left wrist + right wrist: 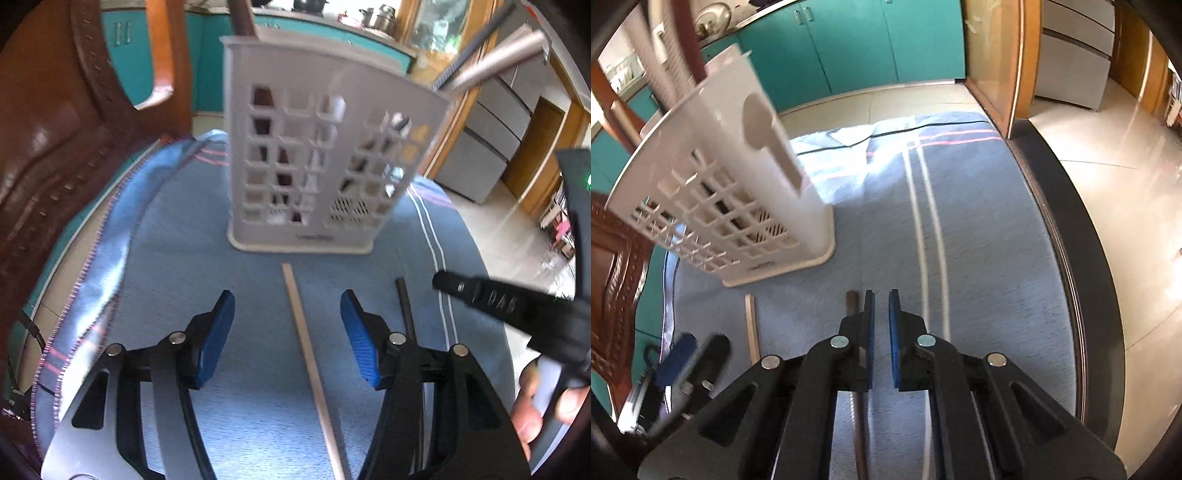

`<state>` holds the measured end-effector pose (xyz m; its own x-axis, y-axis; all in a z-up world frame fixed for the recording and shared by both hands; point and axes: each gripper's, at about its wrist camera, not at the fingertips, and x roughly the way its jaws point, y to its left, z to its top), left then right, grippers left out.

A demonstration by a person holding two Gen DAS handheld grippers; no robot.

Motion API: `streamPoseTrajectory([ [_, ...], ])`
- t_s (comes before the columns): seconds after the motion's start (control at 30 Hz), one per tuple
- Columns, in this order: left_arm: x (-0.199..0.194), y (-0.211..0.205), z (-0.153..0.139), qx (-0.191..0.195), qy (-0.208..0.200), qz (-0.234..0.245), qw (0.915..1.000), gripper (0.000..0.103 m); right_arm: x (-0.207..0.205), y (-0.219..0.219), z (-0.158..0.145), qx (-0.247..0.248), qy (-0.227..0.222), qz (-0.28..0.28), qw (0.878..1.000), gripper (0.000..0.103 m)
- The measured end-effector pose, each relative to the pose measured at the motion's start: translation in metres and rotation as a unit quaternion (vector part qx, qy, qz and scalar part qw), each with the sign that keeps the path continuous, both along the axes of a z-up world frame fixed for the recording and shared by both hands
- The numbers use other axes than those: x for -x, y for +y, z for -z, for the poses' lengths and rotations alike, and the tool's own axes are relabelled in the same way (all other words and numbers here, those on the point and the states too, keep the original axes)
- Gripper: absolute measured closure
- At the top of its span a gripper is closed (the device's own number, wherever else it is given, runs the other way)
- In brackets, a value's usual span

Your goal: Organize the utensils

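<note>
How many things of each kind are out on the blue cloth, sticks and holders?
Pale stick: 1
Dark stick: 1
White holder: 1
Total: 3 on the cloth. Whatever stands inside the holder is too blurred to count.

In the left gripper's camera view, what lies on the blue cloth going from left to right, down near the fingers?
Left blue finger pad → pale wooden chopstick → right blue finger pad → dark chopstick → the other gripper.
</note>
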<state>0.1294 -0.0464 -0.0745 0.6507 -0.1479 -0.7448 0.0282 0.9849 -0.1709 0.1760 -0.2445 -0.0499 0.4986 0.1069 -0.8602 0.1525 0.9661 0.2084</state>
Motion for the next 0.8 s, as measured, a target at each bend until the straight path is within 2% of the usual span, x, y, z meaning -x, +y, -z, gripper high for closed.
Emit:
streamPoseTrajectory([
  [0.17,-0.007,-0.011,0.017,-0.016,0.027,0.014,0.9994,0.043,0.000,0.000,0.004,0.000,0.004,-0.003,1.000,0.095],
  [0.23,-0.011,-0.012,0.021,-0.028,0.036,0.021,0.9988,0.049,0.000,0.002,0.004,-0.001,0.007,-0.005,1.000,0.095],
  [0.3,-0.013,-0.015,0.027,-0.040,0.047,0.026,0.9978,0.062,0.000,0.003,0.006,-0.003,0.010,-0.006,1.000,0.095],
  [0.4,-0.011,-0.023,0.029,-0.075,0.039,0.044,0.9954,0.074,0.001,0.002,0.006,-0.003,0.011,-0.006,1.000,0.095],
  [0.57,-0.010,-0.033,0.029,-0.086,0.042,0.069,0.9930,0.088,0.001,0.001,0.005,-0.003,0.011,-0.006,1.000,0.095],
  [0.8,0.004,-0.027,0.023,-0.107,0.058,0.102,0.9873,0.089,0.003,0.001,0.007,-0.002,0.015,-0.007,1.000,0.094],
])
